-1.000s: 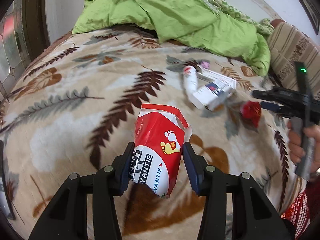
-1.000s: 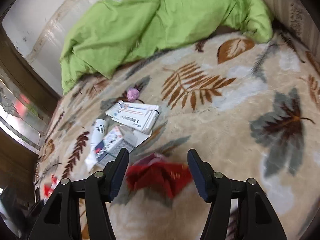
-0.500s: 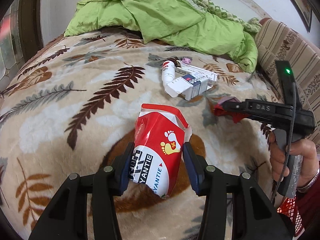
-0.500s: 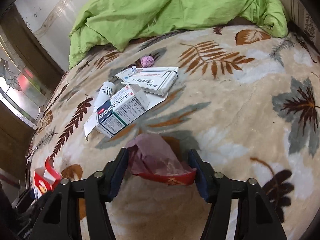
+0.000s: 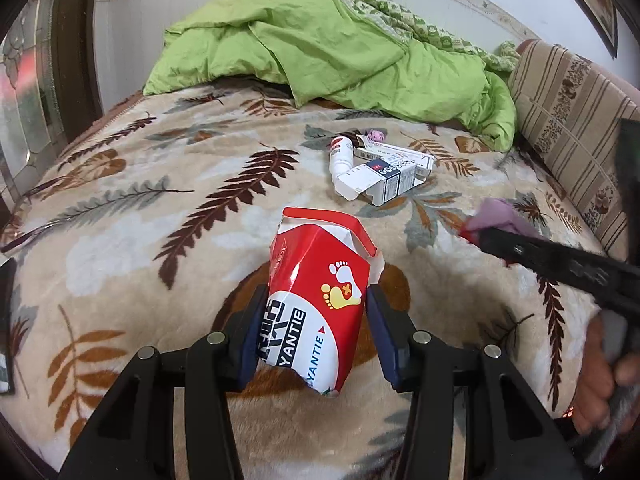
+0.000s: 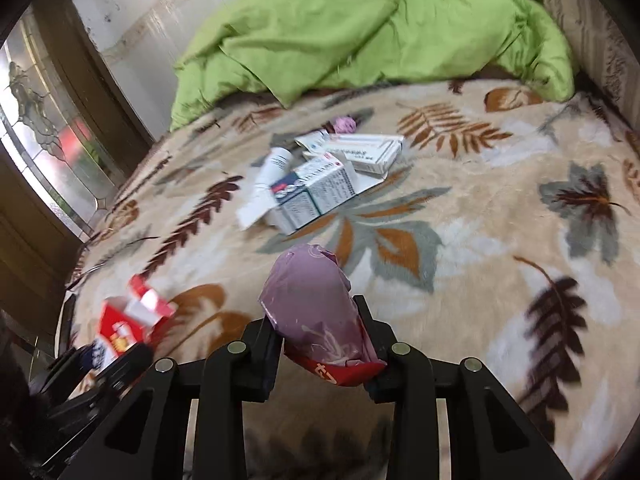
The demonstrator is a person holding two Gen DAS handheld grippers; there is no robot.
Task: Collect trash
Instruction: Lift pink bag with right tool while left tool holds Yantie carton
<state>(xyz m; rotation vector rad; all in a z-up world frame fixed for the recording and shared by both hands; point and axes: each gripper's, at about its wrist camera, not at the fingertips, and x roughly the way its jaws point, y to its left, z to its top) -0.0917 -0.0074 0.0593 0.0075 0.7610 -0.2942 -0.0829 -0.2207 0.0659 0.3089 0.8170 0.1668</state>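
My left gripper is shut on a crushed red and white carton with a foot logo, held above the bed. It also shows in the right wrist view. My right gripper is shut on a crumpled pink and red wrapper, lifted off the blanket; the wrapper also shows in the left wrist view. More trash lies on the bed: a white and blue box, a flat white box, a white tube and a small pink ball.
The bed carries a beige leaf-patterned blanket. A green quilt is bunched at the far end. A striped headboard cushion runs along the right. A dark wooden frame with patterned glass stands at the left.
My right gripper closed on the pink and red wrapper and lifted it off the blanket. My left gripper kept hold of the red carton and drew back.
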